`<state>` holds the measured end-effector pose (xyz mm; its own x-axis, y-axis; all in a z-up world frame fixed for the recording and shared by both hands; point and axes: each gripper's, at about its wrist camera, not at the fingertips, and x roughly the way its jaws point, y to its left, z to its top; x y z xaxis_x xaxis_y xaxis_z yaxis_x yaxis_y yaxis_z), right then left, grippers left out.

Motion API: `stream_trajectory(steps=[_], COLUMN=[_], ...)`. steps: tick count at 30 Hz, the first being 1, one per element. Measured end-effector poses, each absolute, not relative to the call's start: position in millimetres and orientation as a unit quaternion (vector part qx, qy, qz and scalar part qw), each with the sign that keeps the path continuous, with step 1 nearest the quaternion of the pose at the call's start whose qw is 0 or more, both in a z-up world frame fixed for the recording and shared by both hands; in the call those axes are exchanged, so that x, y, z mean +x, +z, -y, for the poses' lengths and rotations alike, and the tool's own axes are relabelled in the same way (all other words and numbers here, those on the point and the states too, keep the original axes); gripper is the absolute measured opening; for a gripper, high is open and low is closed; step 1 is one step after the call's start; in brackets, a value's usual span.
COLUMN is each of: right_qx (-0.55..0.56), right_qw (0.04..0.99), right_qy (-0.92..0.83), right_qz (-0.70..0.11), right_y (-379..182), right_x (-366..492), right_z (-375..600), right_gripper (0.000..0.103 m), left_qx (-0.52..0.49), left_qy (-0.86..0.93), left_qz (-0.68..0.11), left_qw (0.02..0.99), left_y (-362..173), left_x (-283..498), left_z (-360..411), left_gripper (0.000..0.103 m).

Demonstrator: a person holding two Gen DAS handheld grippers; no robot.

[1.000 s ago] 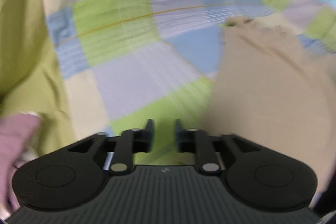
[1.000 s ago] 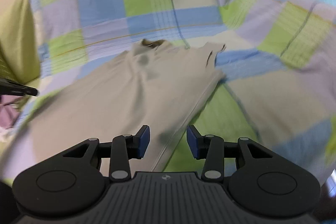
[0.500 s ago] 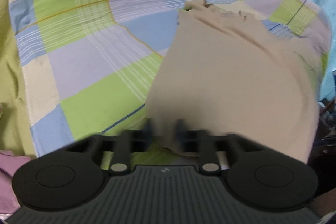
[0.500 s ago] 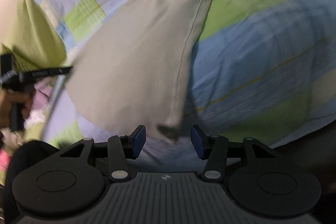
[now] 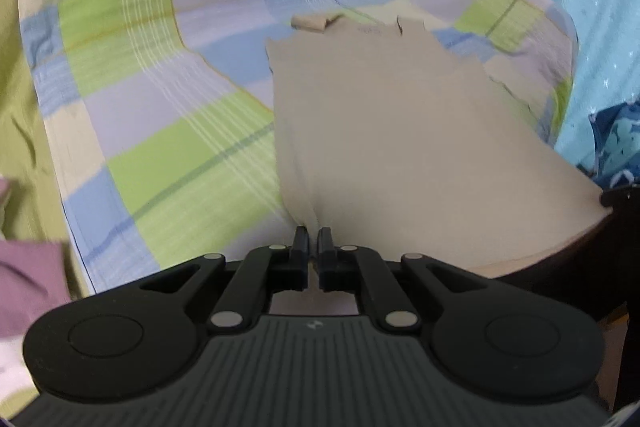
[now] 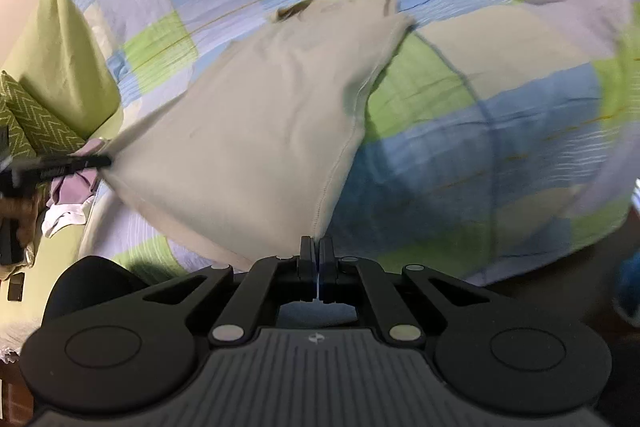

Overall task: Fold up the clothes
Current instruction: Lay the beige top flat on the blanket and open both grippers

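Lying spread on the checked bedspread (image 5: 168,115), the beige shirt (image 5: 392,131) is pinched at its two near hem corners by the left hand-held gripper (image 5: 313,241) and right hand-held gripper (image 6: 317,249). Lifting both corners evenly, hem taut, toward the collar (image 6: 296,9) should keep the fold square.

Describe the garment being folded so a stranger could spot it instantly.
Start from the checked bedsheet in green, blue and lilac. Spread across it lies the beige T-shirt, plain and unpatterned. Unlike the purple clothes heaped at the side, both grippers pinch its bottom corners.
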<state>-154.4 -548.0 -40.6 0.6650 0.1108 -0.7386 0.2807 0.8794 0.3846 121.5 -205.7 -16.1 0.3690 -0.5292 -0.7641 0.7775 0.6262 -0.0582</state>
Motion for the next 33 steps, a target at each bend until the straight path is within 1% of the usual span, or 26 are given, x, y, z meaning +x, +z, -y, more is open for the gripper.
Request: stream_trajectory(steps=[7, 8, 10, 11, 12, 13, 15, 18, 19, 22, 25, 28, 31, 33], right_qx=[0.235, 0.235, 0.243, 0.246, 0.233, 0.213, 0.186, 0.176, 0.174, 0.167, 0.140, 0.112, 0.085, 0.071], right_qw=[0.869, 0.867, 0.857, 0.851, 0.851, 0.853, 0.863, 0.883, 0.889, 0.908, 0.931, 0.948, 0.955, 0.957], right_qy=[-0.046, -0.046, -0.044, -0.046, -0.056, -0.068, -0.082, -0.085, -0.083, -0.073, -0.063, -0.062, -0.071, -0.081], right_qz=[-0.434, -0.437, -0.451, -0.461, -0.468, -0.472, -0.463, -0.428, -0.414, -0.378, -0.332, -0.292, -0.275, -0.270], right_y=[-54, -57, -68, -74, -76, -76, -67, -48, -42, -27, -11, -4, -7, -13], right_x=[-166, -168, -165, -162, -161, -160, -160, -158, -154, -133, -95, -52, -3, 29], right_z=[537, 536, 540, 542, 542, 541, 542, 550, 553, 562, 568, 576, 589, 599], right_gripper=[0.000, 0.000, 0.001, 0.002, 0.007, 0.013, 0.015, 0.015, 0.016, 0.020, 0.020, 0.020, 0.020, 0.020], left_qx=[0.182, 0.192, 0.196, 0.207, 0.219, 0.231, 0.246, 0.251, 0.249, 0.255, 0.255, 0.252, 0.260, 0.275], left_qy=[-0.393, -0.391, -0.391, -0.384, -0.376, -0.369, -0.355, -0.349, -0.357, -0.392, -0.422, -0.437, -0.446, -0.452], left_qz=[-0.425, -0.429, -0.431, -0.428, -0.425, -0.422, -0.405, -0.374, -0.363, -0.323, -0.298, -0.291, -0.292, -0.309], left_qw=[0.795, 0.791, 0.790, 0.792, 0.793, 0.795, 0.806, 0.822, 0.824, 0.823, 0.817, 0.813, 0.805, 0.791], left_y=[-43, -47, -48, -44, -40, -37, -24, -5, 3, 14, 8, -6, -21, -34], left_x=[107, 108, 112, 113, 115, 116, 121, 134, 139, 155, 190, 234, 284, 314], left_z=[205, 206, 204, 203, 202, 200, 193, 200, 206, 248, 299, 352, 397, 423], left_gripper=[0.003, 0.003, 0.010, 0.013, 0.018, 0.018, 0.019, 0.021, 0.025, 0.032, 0.033, 0.033, 0.033, 0.033])
